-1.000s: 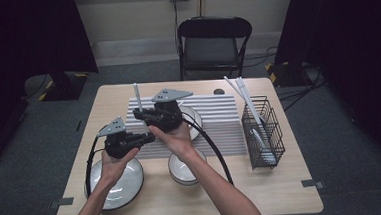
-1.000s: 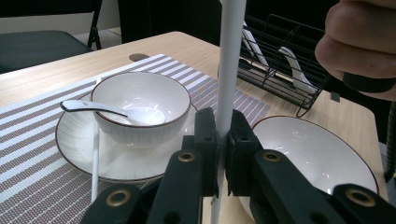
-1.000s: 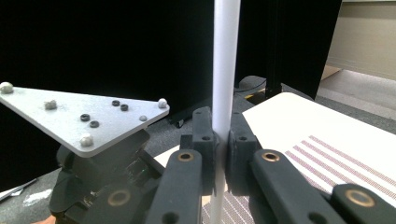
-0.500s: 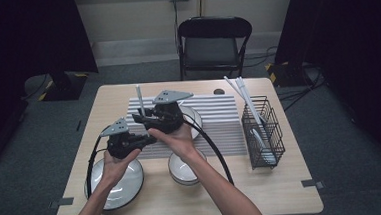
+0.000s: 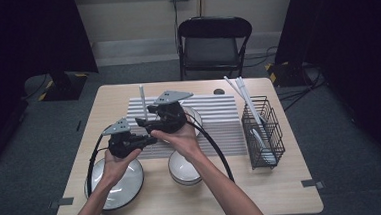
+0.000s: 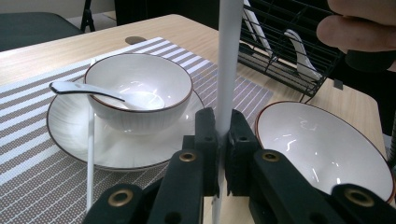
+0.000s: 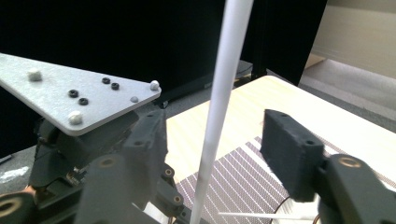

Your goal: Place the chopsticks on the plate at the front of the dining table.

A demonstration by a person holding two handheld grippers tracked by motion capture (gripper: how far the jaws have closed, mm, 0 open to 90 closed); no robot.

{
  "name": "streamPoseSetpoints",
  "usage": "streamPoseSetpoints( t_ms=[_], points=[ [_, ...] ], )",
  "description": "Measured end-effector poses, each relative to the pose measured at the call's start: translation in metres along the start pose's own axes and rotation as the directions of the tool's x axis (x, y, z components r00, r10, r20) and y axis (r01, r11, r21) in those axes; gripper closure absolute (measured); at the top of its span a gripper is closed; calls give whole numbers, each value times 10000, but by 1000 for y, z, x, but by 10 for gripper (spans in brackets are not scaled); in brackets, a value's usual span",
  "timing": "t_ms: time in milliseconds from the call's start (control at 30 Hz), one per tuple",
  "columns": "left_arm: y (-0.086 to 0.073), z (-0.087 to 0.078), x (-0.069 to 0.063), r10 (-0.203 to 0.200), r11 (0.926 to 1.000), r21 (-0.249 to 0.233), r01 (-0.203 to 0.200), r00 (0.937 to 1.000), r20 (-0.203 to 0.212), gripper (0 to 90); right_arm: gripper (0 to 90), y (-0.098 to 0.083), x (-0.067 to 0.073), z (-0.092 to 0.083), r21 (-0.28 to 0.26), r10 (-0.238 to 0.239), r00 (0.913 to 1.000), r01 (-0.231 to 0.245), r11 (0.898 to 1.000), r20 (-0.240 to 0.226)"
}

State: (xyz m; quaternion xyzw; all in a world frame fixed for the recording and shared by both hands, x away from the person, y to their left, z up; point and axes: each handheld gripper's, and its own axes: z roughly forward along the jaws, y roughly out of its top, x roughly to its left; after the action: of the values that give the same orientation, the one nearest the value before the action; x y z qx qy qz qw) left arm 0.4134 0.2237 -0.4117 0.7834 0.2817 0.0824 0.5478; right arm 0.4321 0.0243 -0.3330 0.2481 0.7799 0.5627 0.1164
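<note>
Left hand-held gripper (image 6: 222, 140) around chopstick (image 6: 228, 65)

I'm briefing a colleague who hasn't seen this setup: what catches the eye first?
A white chopstick stands upright over the striped mat, clamped in the left hand-held gripper. The right hand-held gripper has just been opening, jaws apart around it. Close by, a spoon rests in a bowl on a saucer.
</note>
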Motion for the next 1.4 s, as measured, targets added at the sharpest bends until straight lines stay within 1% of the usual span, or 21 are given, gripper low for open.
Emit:
streamPoseSetpoints(
  t_ms=[67, 100, 133, 167, 233, 267, 333, 367, 400, 433, 600, 667, 733, 833, 933, 1133, 1200, 1367, 1400],
  points=[
    [0, -1, 1, -66, 10000, -24, 66, 10000, -20, 858, 363, 0, -1, -1, -41, 16, 10000, -16, 10000, 61],
    [-1, -1, 1, -64, 10000, -21, 64, 10000, -26, 858, 345, -1, -2, -1, -75, 99, 9999, -98, 9999, 79],
    [-1, -1, 1, -11, 10000, 12, 11, 10000, -31, 858, 344, -1, -3, -1, -33, 93, 9998, -92, 10000, 197],
    [-1, -1, 1, -5, 10000, 29, 5, 10000, -33, 858, 346, -1, -4, -2, 12, 69, 9991, -70, 10000, 409],
    [-1, -1, 1, -8, 10000, 39, 8, 10000, -56, 858, 350, -1, -6, -3, 53, 22, 9986, -25, 10000, 533],
    [-1, -1, 1, 0, 10000, 61, 0, 10000, -11, 858, 354, -1, -6, -3, 101, 4, 9974, -11, 9999, 723],
    [-1, -1, 0, -13, 10000, 64, 13, 10000, 5, 858, 357, -1, -6, -3, 119, -107, 9969, 97, 9999, 782],
    [-1, -1, 0, 0, 10000, 87, 0, 10000, -5, 858, 360, -1, -6, -4, 169, -182, 9958, 167, 9997, 902],
    [-1, -1, 0, -5, 10000, 85, 5, 10000, -16, 858, 363, -1, -6, -4, 155, -209, 9951, 195, 9997, 963],
    [-1, -1, 1, 29, 9999, 97, -29, 10000, -26, 858, 368, -1, -7, -4, 128, -237, 9956, 227, 9997, 904],
    [-1, -2, 0, 26, 9999, 112, -25, 10000, -92, 859, 391, 0, -8, -6, 102, -316, 9929, 306, 9995, 1149],
    [-1, -3, 0, -62, 10000, 64, 62, 10000, -67, 859, 397, -1, -9, -6, 96, -295, 9921, 286, 9995, 1220],
    [-1, -4, 1, -65, 10000, 43, 65, 10000, -66, 859, 400, -1, -10, -7, 34, -264, 9909, 262, 9997, 1317],
    [-1, -5, 2, -64, 10000, 5, 64, 10000, -59, 859, 392, -2, -11, -9, -133, -173, 9863, 197, 9997, 1643],
    [-1, -6, 2, -124, 9999, -72, 123, 9999, -10, 859, 383, -4, -13, -11, -221, 27, 9865, 9, 9998, 1635],
    [-1, -6, 3, -126, 9999, -81, 126, 9999, 16, 859, 381, -7, -20, -14, -206, 205, 9845, -171, 9996, 1744],
    [-1, -6, 3, -124, 9999, -82, 124, 9999, 17, 859, 386, -8, -23, -15, -163, 262, 9849, -238, 9996, 1711],
    [-1, -6, 3, -253, 9996, -152, 254, 9997, 68, 860, 415, -11, -29, -16, -13, 496, 9881, -500, 9987, 1453],
    [-1, -7, 3, -292, 9994, -165, 293, 9996, 69, 860, 408, -12, -31, -16, 13, 542, 9883, -550, 9985, 1424]
  ],
)
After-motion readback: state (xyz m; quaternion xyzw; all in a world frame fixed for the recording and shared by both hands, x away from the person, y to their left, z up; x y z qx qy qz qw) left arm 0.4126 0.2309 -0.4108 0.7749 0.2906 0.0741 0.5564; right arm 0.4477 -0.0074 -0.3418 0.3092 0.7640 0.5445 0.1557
